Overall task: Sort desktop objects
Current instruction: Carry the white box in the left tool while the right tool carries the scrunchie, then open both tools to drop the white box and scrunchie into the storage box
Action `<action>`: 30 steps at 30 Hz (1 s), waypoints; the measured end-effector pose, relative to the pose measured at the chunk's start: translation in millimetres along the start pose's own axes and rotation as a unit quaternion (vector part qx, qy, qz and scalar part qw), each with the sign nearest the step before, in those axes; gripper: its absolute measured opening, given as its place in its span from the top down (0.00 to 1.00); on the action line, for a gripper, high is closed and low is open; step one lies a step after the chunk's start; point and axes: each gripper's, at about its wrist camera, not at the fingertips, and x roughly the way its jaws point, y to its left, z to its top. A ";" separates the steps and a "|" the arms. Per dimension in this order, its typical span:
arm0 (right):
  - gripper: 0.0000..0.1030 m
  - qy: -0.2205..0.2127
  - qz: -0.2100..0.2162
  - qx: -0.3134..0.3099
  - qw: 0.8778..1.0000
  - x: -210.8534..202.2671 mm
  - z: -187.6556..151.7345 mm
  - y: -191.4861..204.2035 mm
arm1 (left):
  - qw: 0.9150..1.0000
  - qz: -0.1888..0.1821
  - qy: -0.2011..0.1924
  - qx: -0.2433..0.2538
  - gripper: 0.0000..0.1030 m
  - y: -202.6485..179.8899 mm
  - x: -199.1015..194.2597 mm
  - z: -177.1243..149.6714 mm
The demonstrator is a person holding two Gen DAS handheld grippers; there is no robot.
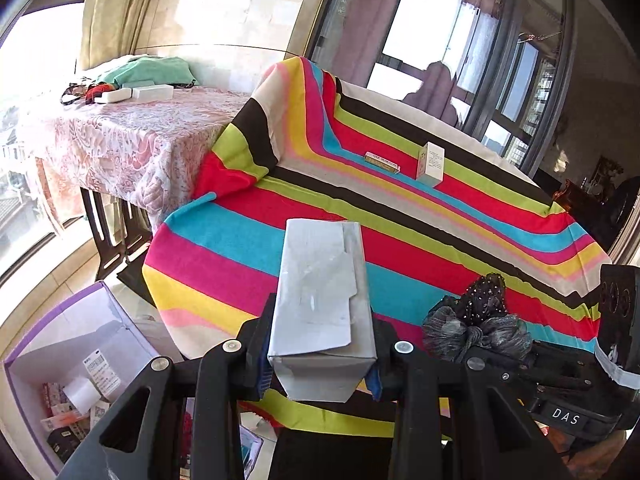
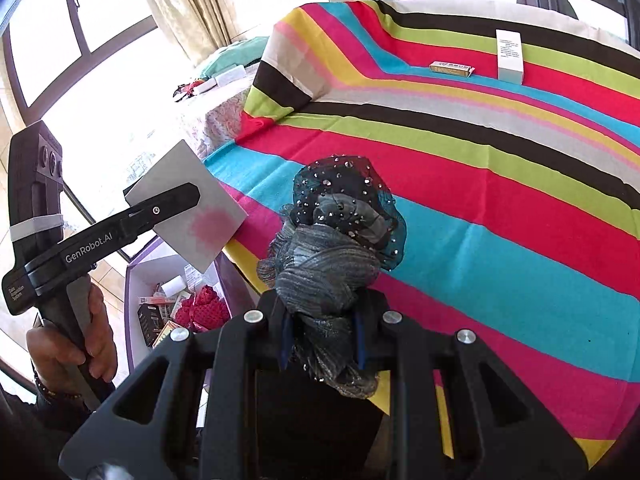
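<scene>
My left gripper [image 1: 318, 364] is shut on a silver-grey carton [image 1: 320, 304] and holds it above the near left corner of the striped table; it also shows in the right wrist view [image 2: 188, 208]. My right gripper [image 2: 320, 344] is shut on a dark grey and black sequinned hair scrunchie [image 2: 340, 248], held above the table's near edge; it also shows in the left wrist view [image 1: 476, 320]. A tall white box [image 1: 431, 164] stands at the far side, with a flat yellow-white box [image 1: 382, 162] lying left of it.
A purple-rimmed storage box [image 1: 60, 360] with several small items sits on the floor left of the table, also in the right wrist view [image 2: 132, 312]. The striped cloth [image 1: 440, 224] covers the table. A second table with floral cloth [image 1: 120, 140] stands behind left.
</scene>
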 end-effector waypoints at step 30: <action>0.35 0.059 0.070 -0.308 0.947 137.6 -5.6 207.7 | 0.946 0.288 0.005 -0.146 0.15 205.1 -59.7 -47.8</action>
